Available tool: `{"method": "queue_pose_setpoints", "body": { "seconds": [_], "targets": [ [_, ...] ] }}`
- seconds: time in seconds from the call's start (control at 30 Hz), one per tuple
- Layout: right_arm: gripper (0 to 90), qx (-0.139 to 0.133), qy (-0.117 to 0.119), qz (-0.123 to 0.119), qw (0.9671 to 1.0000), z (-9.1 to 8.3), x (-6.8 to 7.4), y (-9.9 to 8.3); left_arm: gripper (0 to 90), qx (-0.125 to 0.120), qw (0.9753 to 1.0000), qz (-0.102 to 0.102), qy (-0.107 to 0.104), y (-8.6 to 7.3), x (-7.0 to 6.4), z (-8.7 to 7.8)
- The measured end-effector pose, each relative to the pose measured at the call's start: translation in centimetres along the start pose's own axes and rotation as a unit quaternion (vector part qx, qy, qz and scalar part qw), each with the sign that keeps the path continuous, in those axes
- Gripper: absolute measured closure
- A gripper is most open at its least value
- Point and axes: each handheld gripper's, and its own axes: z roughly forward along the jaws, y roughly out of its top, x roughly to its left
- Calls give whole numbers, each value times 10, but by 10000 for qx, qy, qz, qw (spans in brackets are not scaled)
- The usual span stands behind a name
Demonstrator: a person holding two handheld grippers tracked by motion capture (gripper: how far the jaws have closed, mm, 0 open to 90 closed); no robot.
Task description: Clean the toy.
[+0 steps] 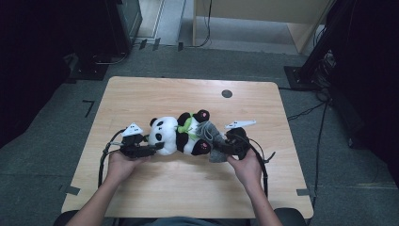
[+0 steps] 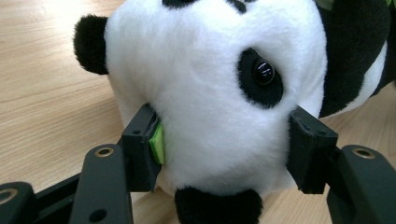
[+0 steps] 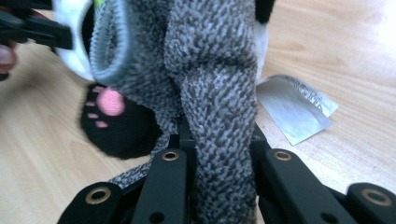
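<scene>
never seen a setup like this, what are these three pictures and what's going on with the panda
A person sits at a wooden table with a hand-held two-jaw gripper in each hand. One picture looks down from above; the other two come from cameras riding on each gripper. A plush panda lies on the table. The left gripper has its jaws on both sides of the panda's head. The right gripper is clamped on a grey knitted cloth at the panda's feet. A silver tag lies beside it.
</scene>
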Motion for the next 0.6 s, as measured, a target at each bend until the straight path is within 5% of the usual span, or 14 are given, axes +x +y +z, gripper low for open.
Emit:
{"method": "queue_pose_setpoints", "body": {
  "seconds": [0.4,0.5,0.6],
  "targets": [
    [777,117,-69,46,9999,29,-15,-7,380,-27,10000,-19,-15,0,0,0],
    [777,261,-289,-26,9992,31,-21,-8,381,-18,10000,-22,-25,0,1,0],
    [777,322,-374,247,9985,29,-32,-10,381,-19,10000,-29,-41,0,2,0]
  ]
}}
